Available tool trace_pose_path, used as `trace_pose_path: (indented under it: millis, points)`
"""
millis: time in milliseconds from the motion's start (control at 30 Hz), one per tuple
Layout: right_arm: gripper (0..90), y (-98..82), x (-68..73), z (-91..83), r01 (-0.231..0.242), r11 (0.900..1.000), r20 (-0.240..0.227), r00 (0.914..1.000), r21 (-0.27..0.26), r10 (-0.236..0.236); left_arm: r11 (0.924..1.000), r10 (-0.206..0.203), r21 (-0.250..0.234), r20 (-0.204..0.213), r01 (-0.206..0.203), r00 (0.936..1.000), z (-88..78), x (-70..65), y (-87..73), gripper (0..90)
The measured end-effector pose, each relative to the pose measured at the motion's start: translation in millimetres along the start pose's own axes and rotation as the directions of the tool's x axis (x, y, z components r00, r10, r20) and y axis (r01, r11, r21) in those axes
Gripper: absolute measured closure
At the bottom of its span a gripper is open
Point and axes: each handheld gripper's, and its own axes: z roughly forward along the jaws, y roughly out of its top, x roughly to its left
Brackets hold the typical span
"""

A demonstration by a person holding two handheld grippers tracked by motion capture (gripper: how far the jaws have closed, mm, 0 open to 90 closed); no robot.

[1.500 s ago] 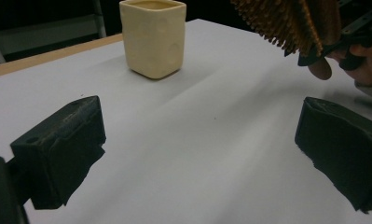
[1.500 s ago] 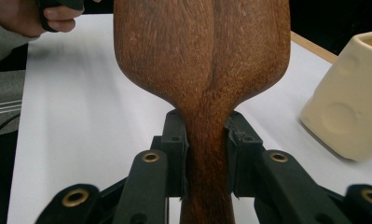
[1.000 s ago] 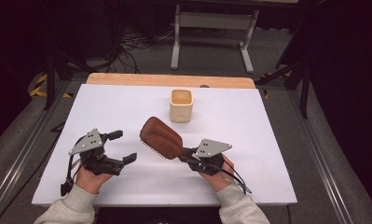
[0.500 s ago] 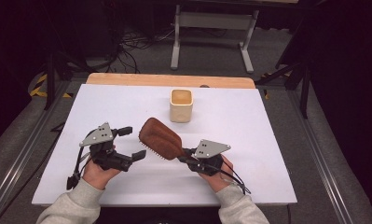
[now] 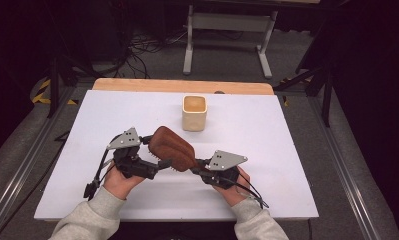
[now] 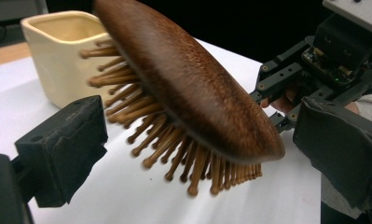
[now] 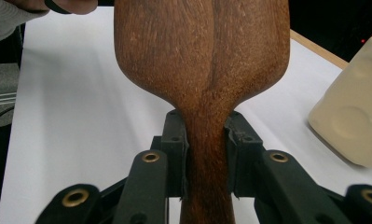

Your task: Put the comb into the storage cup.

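Hairbrush hangs over the table's middle, my right gripper clamped on its smooth wooden handle. My left gripper, jaws wide and just narrowing slightly, straddles the oval head without pressing. Closing on the knobbed bristles could twist it loose. The glazed cream cup stands at twelve o'clock.

The left tongs have moved to the right over the counter, from a place well apart from the wooden hairbrush to the head of the brush. Now the brush head stands between their two pads, which do not press on it. Their jaws have just been closing a little but are wide apart.
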Motion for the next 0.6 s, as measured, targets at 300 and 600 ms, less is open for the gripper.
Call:
trace_pose_path:
  millis: [300,600]
  points:
    - [72.2,0.4,1.9,0.0,0.02,1.0,-0.002,0.9998,-0.011,-0.02,0.9996,0.009,0.028,-0.005,-0.009,0.9999,7.2,-7.3,3.7,13.0]
    - [72.0,-1.1,5.1,5.0,0.053,0.998,0.002,0.9986,0.015,-0.053,0.9982,-0.058,0.016,0.028,0.057,0.9979,2.6,-3.9,6.4,32.5]
